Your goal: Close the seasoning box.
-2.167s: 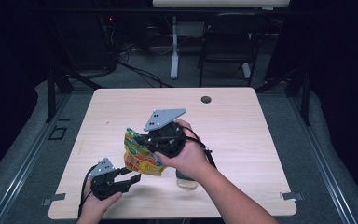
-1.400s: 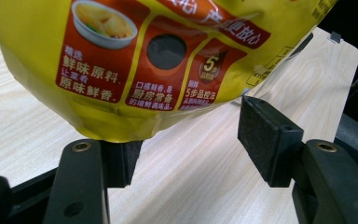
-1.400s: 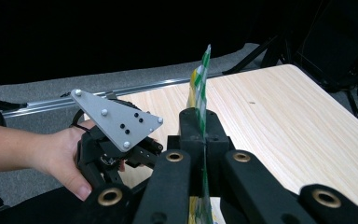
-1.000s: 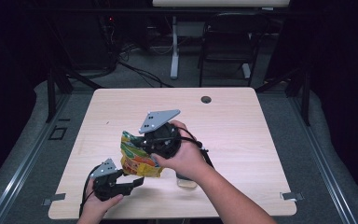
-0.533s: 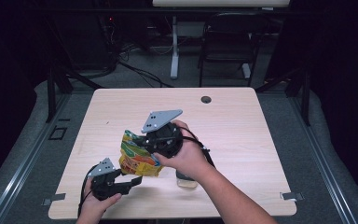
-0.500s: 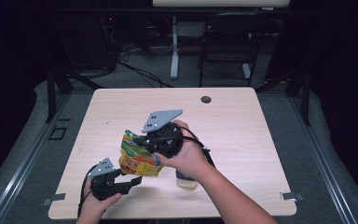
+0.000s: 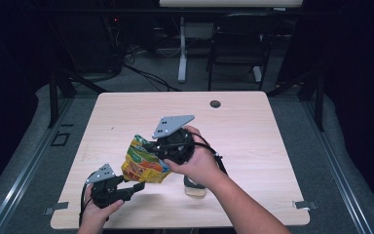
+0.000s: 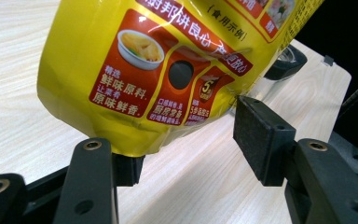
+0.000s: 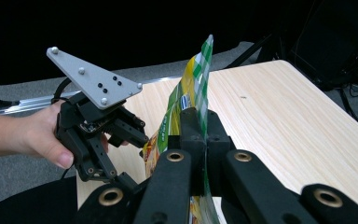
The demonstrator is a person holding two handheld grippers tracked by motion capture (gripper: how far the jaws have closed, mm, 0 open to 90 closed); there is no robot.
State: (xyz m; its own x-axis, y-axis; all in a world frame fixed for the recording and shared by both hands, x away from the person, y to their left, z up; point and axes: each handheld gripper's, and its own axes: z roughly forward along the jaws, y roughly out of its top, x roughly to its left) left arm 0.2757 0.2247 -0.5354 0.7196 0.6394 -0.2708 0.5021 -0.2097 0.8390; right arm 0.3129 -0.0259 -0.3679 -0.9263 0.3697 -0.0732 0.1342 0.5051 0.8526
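Note:
A yellow food pouch (image 7: 143,165) with red labels hangs above the wooden table (image 7: 253,126), tilted. My right gripper (image 7: 152,149) is shut on its upper edge; in the right gripper view the jaws (image 9: 199,122) pinch the green-checked top of the pouch (image 9: 193,88). My left gripper (image 7: 136,187) sits low at the front left, open. In the left gripper view the bottom of the pouch (image 8: 168,70) hangs between the spread pads of that gripper (image 8: 191,151), resting near the left pad while the right pad stands just beside it.
A small clear jar with a black lid (image 7: 195,186) stands on the table under the right hand, also behind the pouch as the jar (image 8: 286,60). A round cable hole (image 7: 215,104) lies near the far edge. Chairs and cables are beyond the table.
The pouch and right gripper have shifted only slightly over the left gripper's jaws. The left hand has stayed where it was.

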